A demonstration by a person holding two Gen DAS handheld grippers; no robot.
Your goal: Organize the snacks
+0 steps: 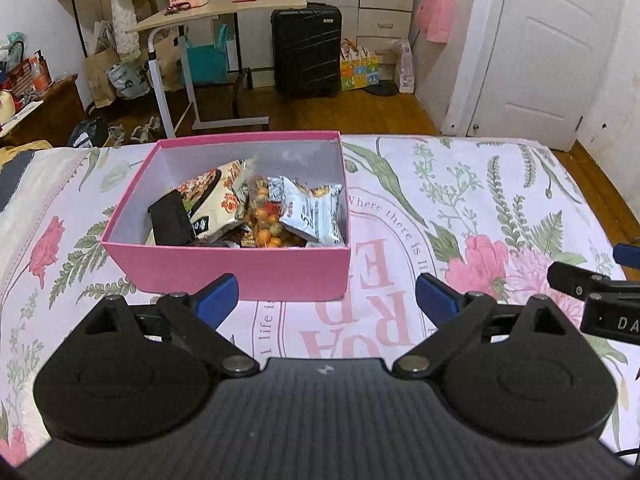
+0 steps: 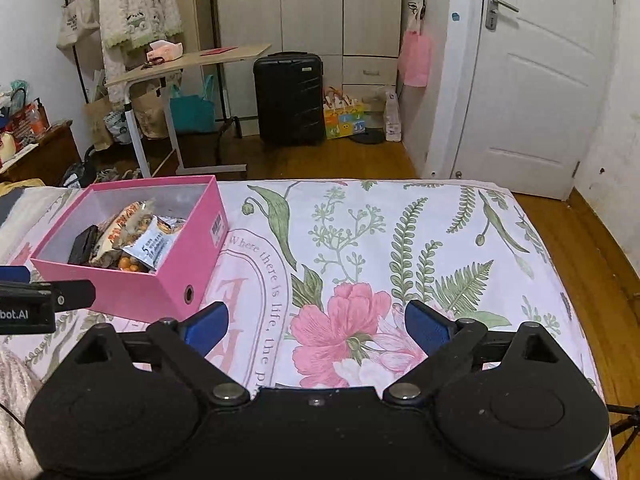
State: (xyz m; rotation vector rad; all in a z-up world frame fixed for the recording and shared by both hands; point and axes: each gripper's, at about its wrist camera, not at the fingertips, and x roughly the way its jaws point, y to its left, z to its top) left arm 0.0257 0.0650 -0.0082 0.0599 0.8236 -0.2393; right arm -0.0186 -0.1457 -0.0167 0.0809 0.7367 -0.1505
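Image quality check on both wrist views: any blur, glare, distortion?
Left wrist: sharp, even indoor light; the pink box and its snack packets read clearly; fisheye bows the door. Right wrist: also sharp, dark corners at the frame's edge, door curved; slight shine on the suitcase.

Left tool (image 1: 327, 300): matte black body, carbon-weave texture across base plate, small white mark at plate's centre edge. Two round black housings with raised discs, triangular cut-outs above. Black linkage arms pinned with silver round-head screws. Blue fingertips (image 1: 216, 298), wedge-shaped. Right tool (image 2: 316, 326): same build, smoother dusty black plate, small screw at centre edge, blue fingertips (image 2: 426, 328), silver pivots. Seen from left wrist view, right tool's black side carried white letters "DA", cut off by frame edge. Seen from right wrist view, left tool's side read "bot.AI". Thin black cable at lower corner.
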